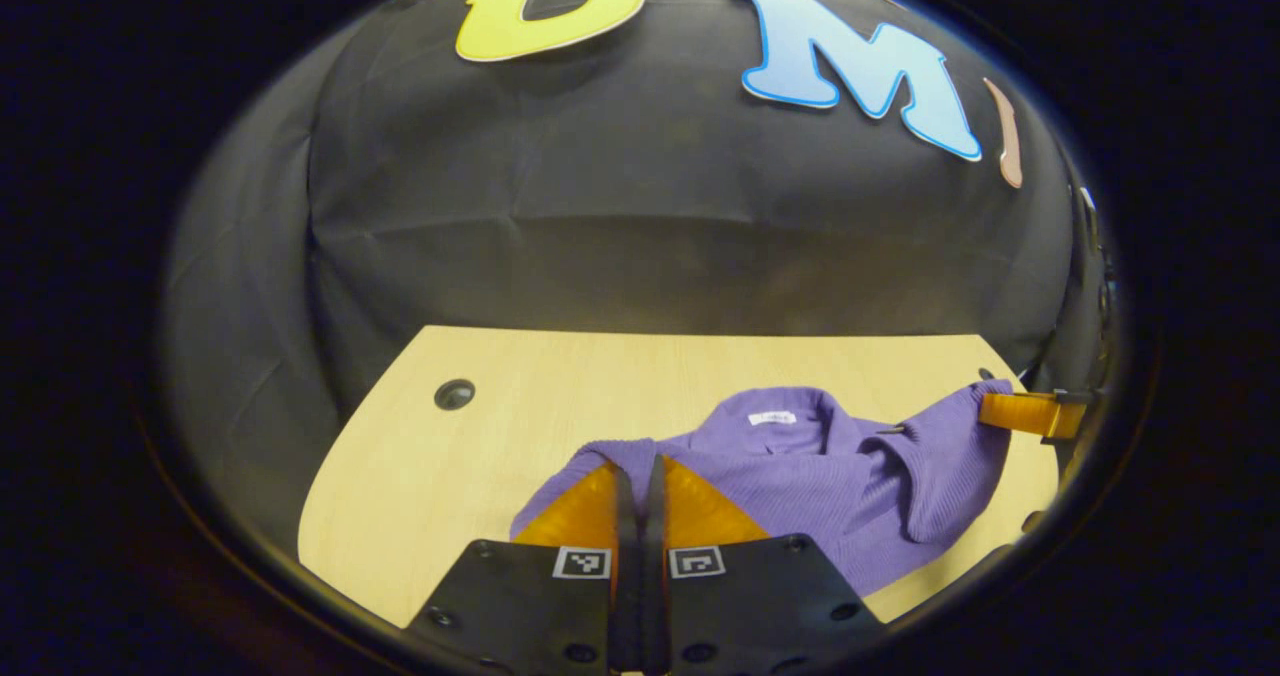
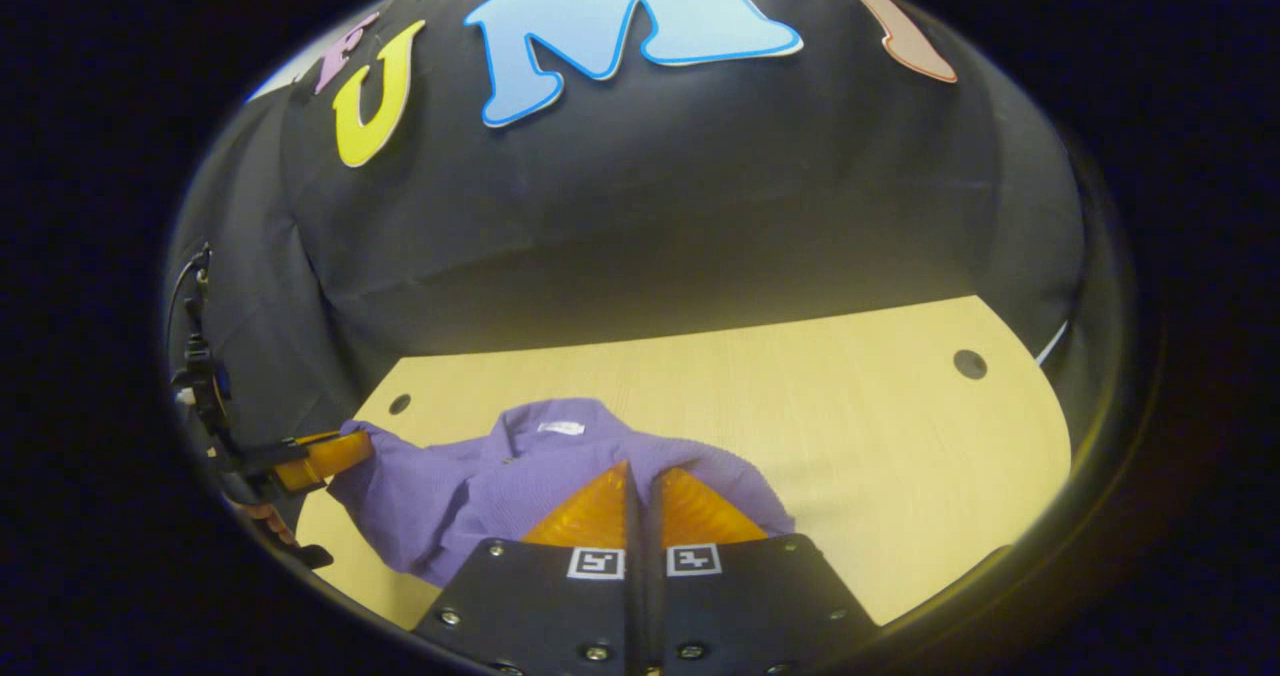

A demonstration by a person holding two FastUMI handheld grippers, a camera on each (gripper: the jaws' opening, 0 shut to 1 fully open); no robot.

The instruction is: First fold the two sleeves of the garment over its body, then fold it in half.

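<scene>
A purple ribbed knit top (image 1: 800, 466) with a collar and a small white neck label (image 1: 772, 417) lies bunched on the light wooden tabletop (image 1: 560, 386), toward its near edge. In the left gripper view the left claw (image 1: 640, 471) has its two fingers pressed together with only a thin slit between them, their tips sitting at a raised purple fold of the garment; the cloth appears pinched there, with the fabric edge curling just over the fingertips. At the right edge of the tabletop in that view the other claw (image 1: 1030, 413) meets a lifted corner of the top, which hangs down from it in a draped flap.

In the right gripper view the right claw (image 2: 640, 476) is likewise narrowed to a slit, its tips at a hump of the knit top (image 2: 470, 486); cloth rises around them. The left claw (image 2: 325, 459) shows at the tabletop's (image 2: 850, 426) left edge, touching the garment's pulled-out end. A round dark hole (image 2: 969, 363) sits near the tabletop's far right corner, well apart from the garment.
</scene>
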